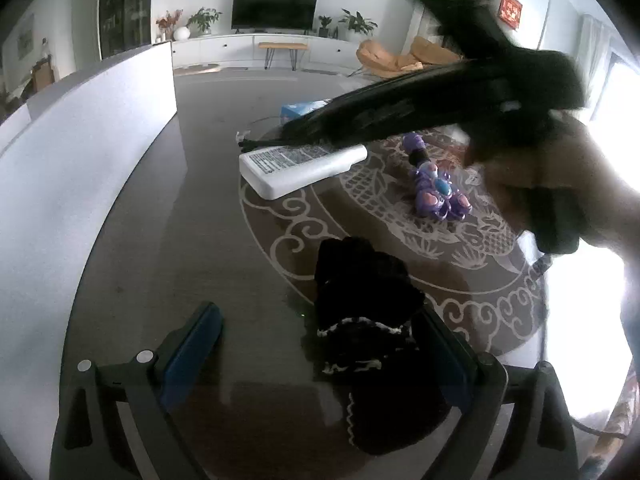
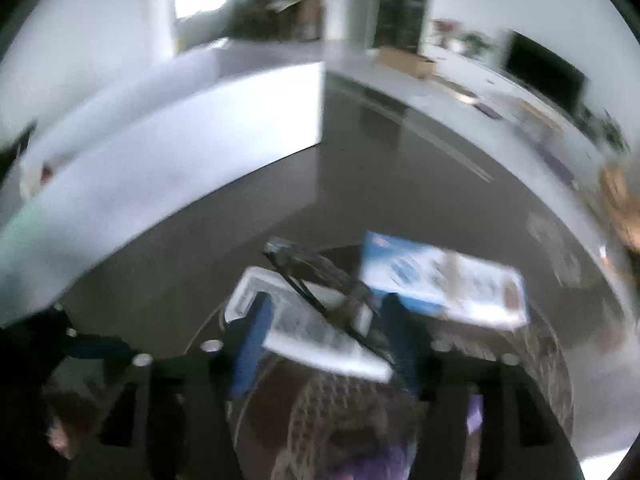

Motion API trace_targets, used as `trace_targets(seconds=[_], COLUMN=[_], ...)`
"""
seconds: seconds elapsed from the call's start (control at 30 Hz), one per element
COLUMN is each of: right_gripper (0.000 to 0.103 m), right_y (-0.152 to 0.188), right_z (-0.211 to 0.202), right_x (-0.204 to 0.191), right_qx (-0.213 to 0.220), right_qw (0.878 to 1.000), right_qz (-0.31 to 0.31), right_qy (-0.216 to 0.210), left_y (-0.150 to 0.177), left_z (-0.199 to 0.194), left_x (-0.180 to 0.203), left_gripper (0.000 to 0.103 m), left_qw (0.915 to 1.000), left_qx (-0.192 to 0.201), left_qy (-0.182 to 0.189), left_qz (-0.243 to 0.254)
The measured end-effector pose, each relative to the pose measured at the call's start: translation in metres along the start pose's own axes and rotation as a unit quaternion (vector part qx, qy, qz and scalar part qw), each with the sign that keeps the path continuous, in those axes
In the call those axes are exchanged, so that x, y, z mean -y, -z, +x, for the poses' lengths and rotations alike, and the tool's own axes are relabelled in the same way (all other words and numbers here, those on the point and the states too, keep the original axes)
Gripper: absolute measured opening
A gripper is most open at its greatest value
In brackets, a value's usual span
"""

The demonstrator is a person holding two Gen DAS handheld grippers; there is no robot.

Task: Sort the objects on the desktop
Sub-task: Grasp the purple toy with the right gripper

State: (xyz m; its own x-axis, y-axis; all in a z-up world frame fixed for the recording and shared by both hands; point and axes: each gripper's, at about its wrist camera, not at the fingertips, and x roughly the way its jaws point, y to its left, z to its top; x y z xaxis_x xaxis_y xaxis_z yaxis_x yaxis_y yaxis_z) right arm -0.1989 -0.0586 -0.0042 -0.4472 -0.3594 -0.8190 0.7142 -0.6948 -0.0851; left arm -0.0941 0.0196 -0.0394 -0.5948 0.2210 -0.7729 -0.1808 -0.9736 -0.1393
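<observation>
- Right now I have the left gripper [image 1: 320,356] hanging low over the glass surface [image 1: 200,208], jaws spread wide, with a black knitted glove [image 1: 372,320] lying between them, nearer the right-hand finger.
- My right gripper [image 2: 324,344] reaches out over the white box [image 1: 300,166]; its jaws stand part-open with the box and a thin black stick [image 2: 316,288] between the blue pads [image 2: 252,340]. That view is blurred, so I cannot tell whether the pads touch anything.
- To do this well, I judge I should centre the glove between the left jaws before closing, since it sits off to one side and soft cloth can slip out.
- Beyond the box lie a purple toy [image 1: 436,188] and a blue carton [image 2: 440,280], both apart from either gripper.
</observation>
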Motion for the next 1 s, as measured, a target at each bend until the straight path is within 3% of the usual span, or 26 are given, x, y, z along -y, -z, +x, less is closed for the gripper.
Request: trace_targets(seconds=[0.07,0.23,0.33,0.43,0.47,0.6,0.73,0.8,0.9,1.0], right_gripper=[0.063,0.063,0.058,0.022,0.015,0.011,0.011,0.011,0.012,0.012], right_y=[-0.006,-0.004,-0.001,-0.005,-0.005,-0.002,0.016,0.032,0.059,0.078], right_z=[0.015,0.009,0.018,0.01,0.009,0.003,-0.043,-0.063,-0.087,-0.083], right_x=[-0.004,0.028,0.043,0.046,0.046,0.048,0.063,0.072,0.085,0.09], right_qx=[-0.028,-0.025,-0.053,-0.045,-0.05,-0.051,0.004,0.019,0.005,-0.037], right_qw=[0.999,0.998,0.995,0.994,0.994,0.99,0.974,0.961,0.939,0.931], right_qz=[-0.024,0.052,0.083,0.094,0.095,0.133,0.225,0.276,0.34,0.347], right_qy=[0.002,-0.015,-0.004,-0.016,-0.01,-0.009,-0.022,-0.008,0.057,0.104], left_y=[0.0,-0.001,-0.002,-0.003,-0.002,-0.001,-0.002,-0.002,-0.003,-0.003], left_z=[0.0,0.003,0.005,0.005,0.005,0.007,0.007,0.008,0.008,0.009], left_x=[-0.001,0.002,0.003,0.001,0.002,0.003,0.002,0.003,0.003,0.003], left_gripper=[0.097,0.098,0.099,0.099,0.099,0.099,0.099,0.099,0.099,0.099], left_qw=[1.0,1.0,0.9999,1.0,1.0,1.0,1.0,1.0,1.0,1.0], left_qx=[0.001,-0.002,-0.004,-0.002,-0.001,-0.002,-0.001,-0.001,-0.002,-0.002], left_qy=[0.003,-0.009,-0.011,-0.005,-0.004,-0.006,-0.003,-0.004,-0.007,-0.008], left_qz=[-0.003,0.001,0.005,-0.001,-0.002,-0.001,-0.004,-0.003,0.0,0.001])
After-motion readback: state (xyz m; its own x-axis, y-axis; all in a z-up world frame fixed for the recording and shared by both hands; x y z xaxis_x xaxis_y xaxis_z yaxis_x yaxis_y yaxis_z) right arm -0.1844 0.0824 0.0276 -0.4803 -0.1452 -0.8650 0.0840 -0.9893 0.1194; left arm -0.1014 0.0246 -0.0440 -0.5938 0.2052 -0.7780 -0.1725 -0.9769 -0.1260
